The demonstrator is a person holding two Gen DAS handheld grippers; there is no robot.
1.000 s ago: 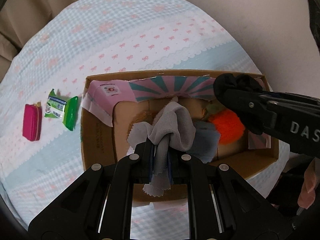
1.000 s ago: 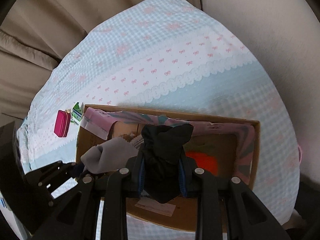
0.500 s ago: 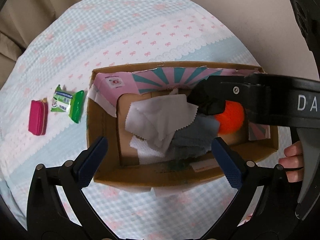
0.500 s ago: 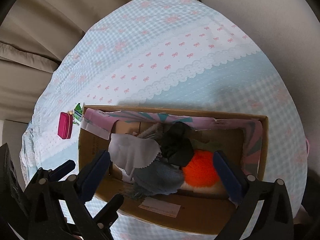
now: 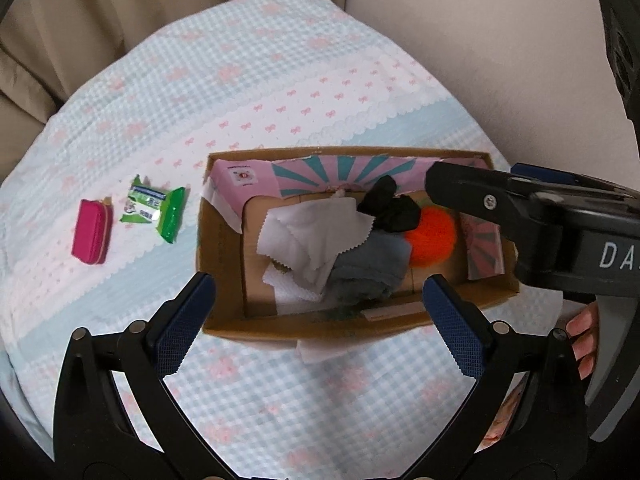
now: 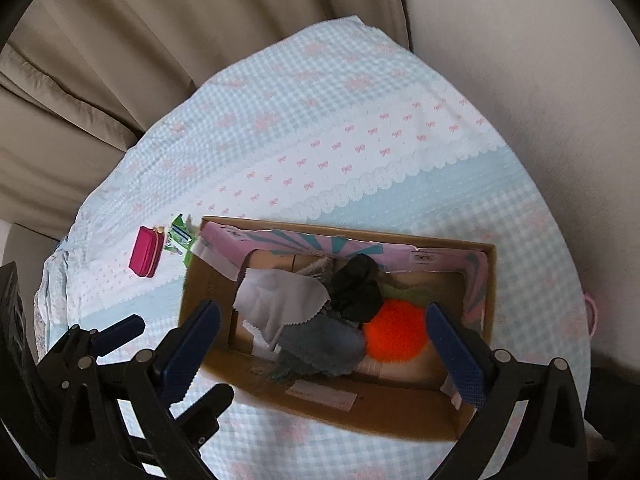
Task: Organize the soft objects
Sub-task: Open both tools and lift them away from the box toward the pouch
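A cardboard box [image 5: 224, 320] [image 6: 208, 276] with pink lining sits on the checked cloth. Inside lie a white pinked cloth [image 5: 312, 232] [image 6: 280, 300], a grey-blue cloth [image 5: 368, 272] [image 6: 320, 344], a black fabric piece [image 5: 390, 208] [image 6: 356, 288] and an orange fluffy ball [image 5: 434, 240] [image 6: 396, 336]. My left gripper [image 5: 320, 320] hangs open above the box's near wall, holding nothing. My right gripper [image 6: 324, 344] is open above the box, empty; its arm crosses the right of the left wrist view [image 5: 540, 216].
A pink pouch [image 5: 91, 232] [image 6: 146, 258] and a green wipes packet [image 5: 154, 212] [image 6: 180, 236] lie on the cloth left of the box. Beige curtains [image 6: 100, 60] and a pale wall [image 6: 520, 40] lie behind. A person's fingers [image 5: 582, 336] show at right.
Both grippers opened and rose. The grey cloth left the left gripper and the black fabric left the right gripper; both now lie in the box.
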